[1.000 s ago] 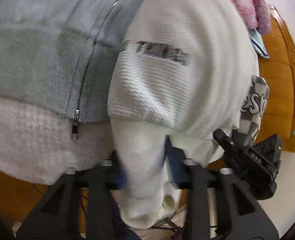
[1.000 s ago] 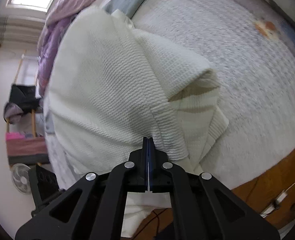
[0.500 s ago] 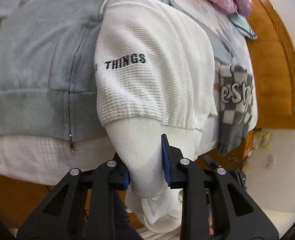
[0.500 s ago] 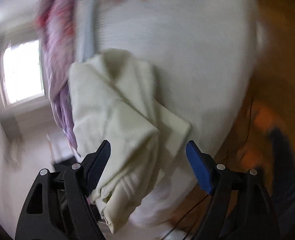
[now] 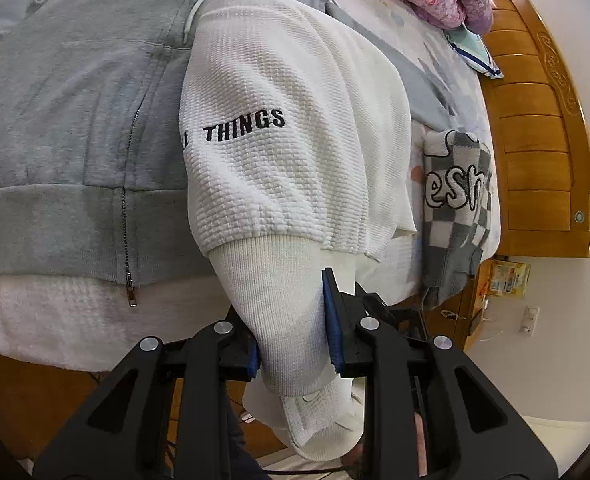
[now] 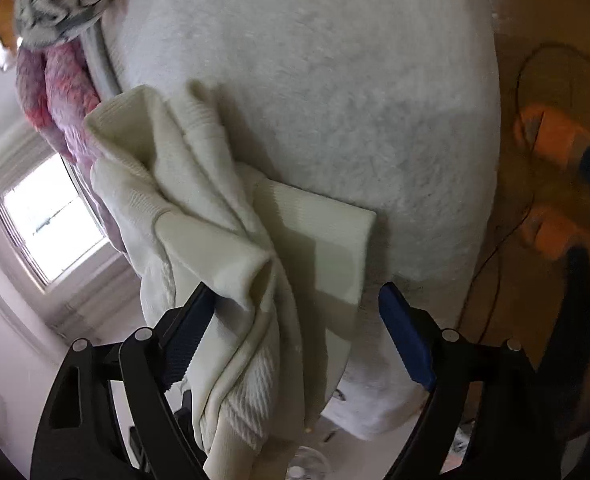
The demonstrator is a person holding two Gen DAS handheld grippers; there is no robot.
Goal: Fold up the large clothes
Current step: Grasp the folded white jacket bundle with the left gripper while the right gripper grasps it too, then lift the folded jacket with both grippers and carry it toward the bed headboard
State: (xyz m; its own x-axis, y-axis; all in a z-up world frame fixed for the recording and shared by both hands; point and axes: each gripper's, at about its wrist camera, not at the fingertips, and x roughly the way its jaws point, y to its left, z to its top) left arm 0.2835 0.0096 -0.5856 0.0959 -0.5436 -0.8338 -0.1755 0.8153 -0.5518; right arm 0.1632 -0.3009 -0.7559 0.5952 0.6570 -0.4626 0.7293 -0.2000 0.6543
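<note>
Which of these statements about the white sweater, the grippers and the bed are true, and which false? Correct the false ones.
1. The left gripper grips the white sweater by its ribbed cuff. True.
2. The right gripper is clamped shut on the sweater. False: its jaws stand wide apart around the fabric.
3. The sweater partly overlaps a grey zip hoodie. True.
4. The sweater's lettering is red. False: "THINGS" is black.
5. The checkered garment is pink. False: grey and white.

The right gripper (image 6: 295, 332) stands wide open, its fingers (image 6: 405, 340) either side of a bunched cream sweater (image 6: 223, 240) lying on the white bed (image 6: 335, 80).
</note>
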